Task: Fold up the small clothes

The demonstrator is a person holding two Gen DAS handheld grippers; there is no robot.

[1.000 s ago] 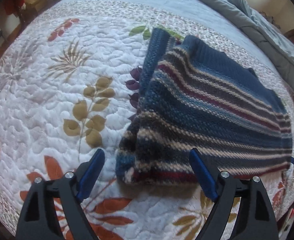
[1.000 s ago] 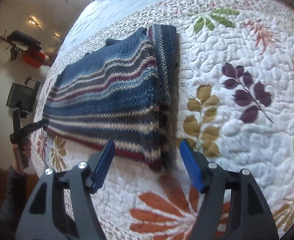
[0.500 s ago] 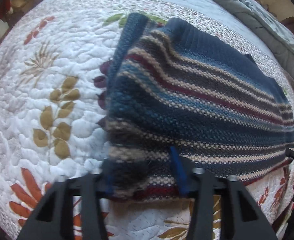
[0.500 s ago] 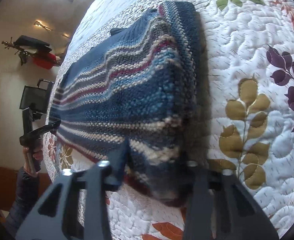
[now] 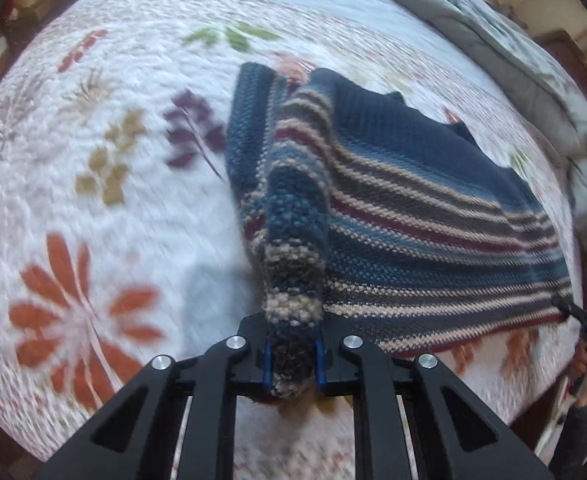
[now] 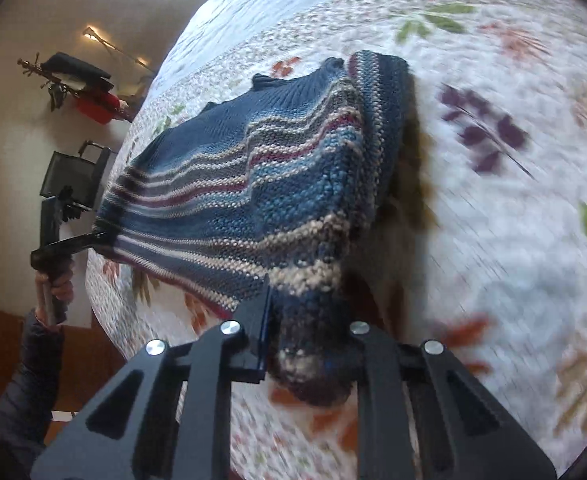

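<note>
With the left claw (image 5: pixel 292 360) and right claw (image 6: pixel 307 344) each pinching a hem corner of the sweater (image 5: pixel 413 200) on the quilted bed (image 5: pixel 113 208), the person would do best to lift both corners level and carry them evenly toward the collar.

The right gripper (image 6: pixel 307 344) was clamped on a bunched corner of the striped sweater (image 6: pixel 253 184), the knit pinched between its fingers and lifted off the floral quilt (image 6: pixel 513 240). Over on the far hem corner, the left gripper (image 6: pixel 93 238) gripped the same edge, a hand (image 6: pixel 57 284) wrapped round its handle. The hem hung taut between the two. The quilt was blurred. A monitor (image 6: pixel 71 178) stood by the wall.
</note>
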